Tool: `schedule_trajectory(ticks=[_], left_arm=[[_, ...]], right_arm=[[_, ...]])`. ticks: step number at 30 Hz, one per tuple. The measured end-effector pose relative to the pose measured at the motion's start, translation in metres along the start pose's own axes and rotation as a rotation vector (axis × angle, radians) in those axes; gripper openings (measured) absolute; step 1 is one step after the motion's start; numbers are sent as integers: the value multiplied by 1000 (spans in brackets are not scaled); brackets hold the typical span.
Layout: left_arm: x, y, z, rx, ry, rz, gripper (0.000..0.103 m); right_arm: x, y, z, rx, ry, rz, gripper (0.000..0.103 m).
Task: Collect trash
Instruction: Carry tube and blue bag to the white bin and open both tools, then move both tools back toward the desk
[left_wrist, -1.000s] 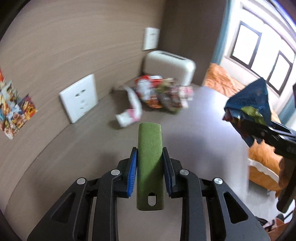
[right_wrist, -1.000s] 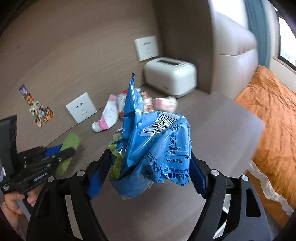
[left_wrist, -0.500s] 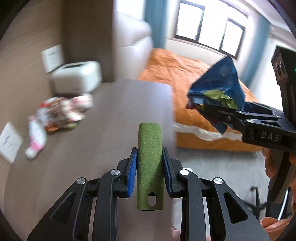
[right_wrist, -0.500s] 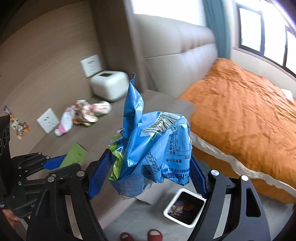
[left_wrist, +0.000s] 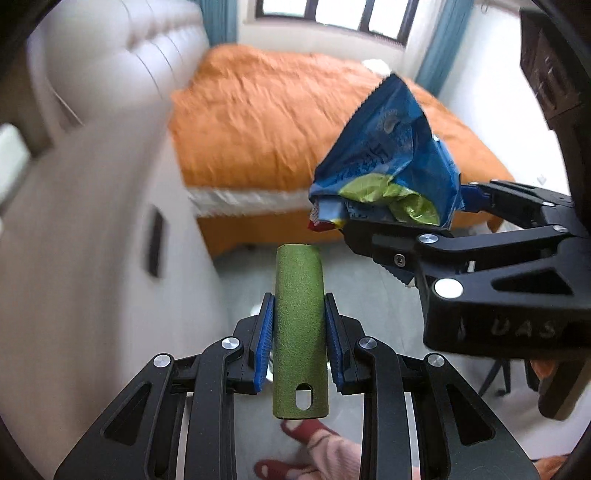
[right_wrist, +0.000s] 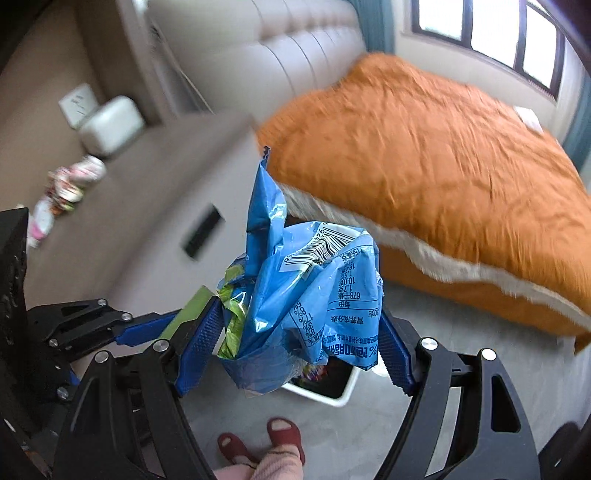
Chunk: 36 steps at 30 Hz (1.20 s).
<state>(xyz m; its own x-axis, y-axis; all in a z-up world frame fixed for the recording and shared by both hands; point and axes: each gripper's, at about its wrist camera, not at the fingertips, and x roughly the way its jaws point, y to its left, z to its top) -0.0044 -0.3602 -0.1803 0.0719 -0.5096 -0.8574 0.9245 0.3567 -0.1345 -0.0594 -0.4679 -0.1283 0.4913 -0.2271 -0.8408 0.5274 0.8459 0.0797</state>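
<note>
I am clamping the left gripper (left_wrist: 299, 345) fingers on a green sachet (left_wrist: 300, 325). I am gripping the crumpled blue wrapper bundle (right_wrist: 303, 310) in the right gripper (right_wrist: 295, 343) fingers, directly above the white bin (right_wrist: 327, 387). More wrappers (right_wrist: 68, 184) are lying on the worktop (right_wrist: 155, 177), uncollected.
</note>
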Motion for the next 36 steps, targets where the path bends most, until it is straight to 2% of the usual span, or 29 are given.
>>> schedule_trajectory(ticks=[4, 11, 16, 18, 19, 20, 21, 23, 27, 36], left_arm=[[75, -2, -17, -35, 107, -47, 26], [230, 7, -71, -78, 267, -77, 26], [308, 16, -107, -95, 329, -67, 26], [332, 18, -119, -90, 346, -66, 26], [342, 21, -122, -92, 352, -67, 30], [353, 24, -128, -99, 366, -60, 61], [365, 26, -126, -105, 380, -45, 97], [371, 27, -134, -107, 378, -10, 98], [378, 26, -138, -120, 400, -9, 98], [350, 28, -121, -156, 377, -11, 98]], right_arm=[[58, -28, -25, 55, 100, -25, 78], [197, -62, -84, 103, 272, -44, 78], [288, -88, -128, 152, 346, -37, 78], [310, -93, -139, 162, 367, -35, 78], [318, -95, -144, 161, 374, -42, 80], [327, -97, -151, 157, 386, -44, 89], [335, -99, -157, 152, 402, -48, 97], [344, -100, -167, 136, 421, -78, 99], [350, -98, -178, 117, 472, -72, 99], [330, -87, -165, 79, 454, -68, 99]])
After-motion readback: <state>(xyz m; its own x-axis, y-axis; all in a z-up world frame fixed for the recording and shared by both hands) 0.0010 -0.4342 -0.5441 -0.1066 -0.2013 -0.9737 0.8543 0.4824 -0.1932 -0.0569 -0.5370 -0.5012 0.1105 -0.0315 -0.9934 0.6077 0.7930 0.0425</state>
